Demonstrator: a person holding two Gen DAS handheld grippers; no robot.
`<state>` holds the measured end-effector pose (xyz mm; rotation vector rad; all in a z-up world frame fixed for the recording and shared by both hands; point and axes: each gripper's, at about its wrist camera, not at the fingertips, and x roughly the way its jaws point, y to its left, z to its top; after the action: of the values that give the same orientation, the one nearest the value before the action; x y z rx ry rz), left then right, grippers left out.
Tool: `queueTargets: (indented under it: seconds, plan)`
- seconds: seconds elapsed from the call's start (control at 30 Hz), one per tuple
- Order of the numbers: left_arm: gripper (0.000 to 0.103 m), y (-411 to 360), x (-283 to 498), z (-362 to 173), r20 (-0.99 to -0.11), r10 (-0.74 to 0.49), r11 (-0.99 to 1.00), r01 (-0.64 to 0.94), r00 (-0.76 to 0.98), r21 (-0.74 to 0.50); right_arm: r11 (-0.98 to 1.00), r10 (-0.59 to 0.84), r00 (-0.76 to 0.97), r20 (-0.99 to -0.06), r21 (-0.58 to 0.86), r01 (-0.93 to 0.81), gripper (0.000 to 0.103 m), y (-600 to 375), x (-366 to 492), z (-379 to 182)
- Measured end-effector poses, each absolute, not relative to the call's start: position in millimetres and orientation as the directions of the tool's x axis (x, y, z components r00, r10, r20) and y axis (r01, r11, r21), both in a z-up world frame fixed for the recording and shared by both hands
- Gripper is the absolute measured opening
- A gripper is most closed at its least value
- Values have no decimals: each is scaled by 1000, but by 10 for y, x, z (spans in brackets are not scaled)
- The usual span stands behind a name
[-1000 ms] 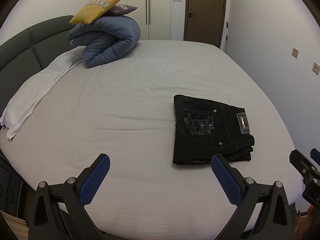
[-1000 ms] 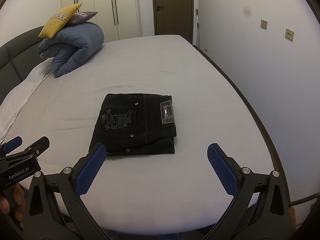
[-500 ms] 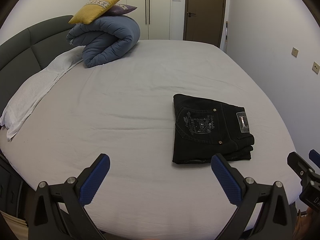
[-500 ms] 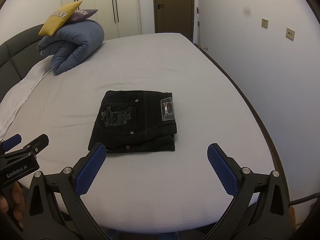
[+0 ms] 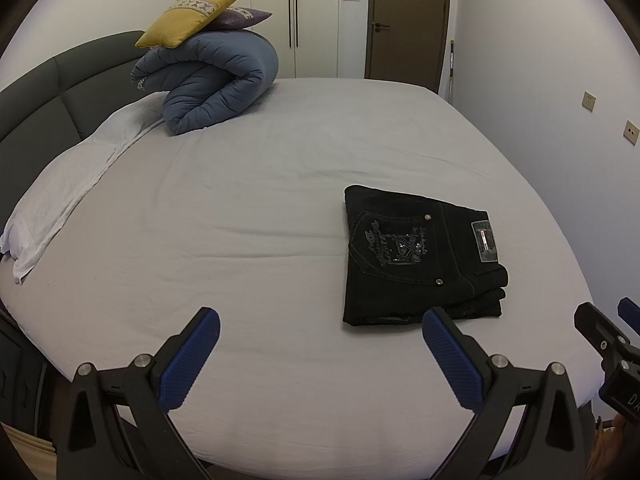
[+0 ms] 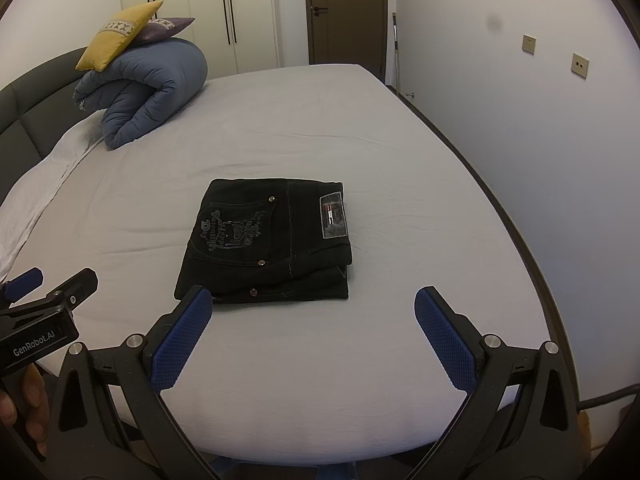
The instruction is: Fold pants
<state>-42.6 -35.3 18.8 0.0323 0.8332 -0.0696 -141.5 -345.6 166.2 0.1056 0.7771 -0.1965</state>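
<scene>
Pants: the pants (image 6: 267,240) lie as a compact black square on the bed (image 6: 360,128), back pocket and waist patch facing up, several layers stacked at the near edge. In my right view they sit just beyond the tongs; in my left view they are off to the right (image 5: 420,256).

Left tongs: my left gripper (image 5: 320,348) stands wide apart and carries nothing, hanging over bare sheet near the bed's near edge.

Right tongs: my right gripper (image 6: 306,328) is also spread wide and empty; its left pad (image 6: 180,340) overlaps the pants' near corner in the picture, but I judge it is above the cloth, not on it.

Change: over the last second the pants sit a little lower and larger in my right view, so I have drifted that gripper slightly forward; the left view is nearly the same, with the other gripper sliding a touch lower at its right edge. The bundle itself has not shifted or loosened.

Meaning: I judge the folding finished, since nothing hangs out and neither tong is touching the cloth. What remains, if anything, is a light press to flatten the thicker near edge.

Surroundings: a rolled duvet (image 5: 216,80) with a yellow cushion (image 5: 192,18) on top sits well apart by the headboard, no obstacle.
</scene>
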Motion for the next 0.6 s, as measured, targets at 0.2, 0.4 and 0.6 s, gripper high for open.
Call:
queueTargets:
  seconds: [0.2, 0.4, 0.6]
  plan:
    - [103, -351, -434, 172, -740, -48, 997, 78, 671, 5, 976, -137, 696, -705, 22, 214, 103, -3456, -1420, 1662]
    - [103, -344, -436, 175, -740, -51, 997, 80, 671, 4, 977, -137, 695, -706, 22, 214, 103, -3460, -1420, 1658]
    - [103, -348, -439, 171, -741, -51, 997, 80, 670, 4, 977, -137, 695, -706, 21, 214, 103, -3460, -1424, 1651]
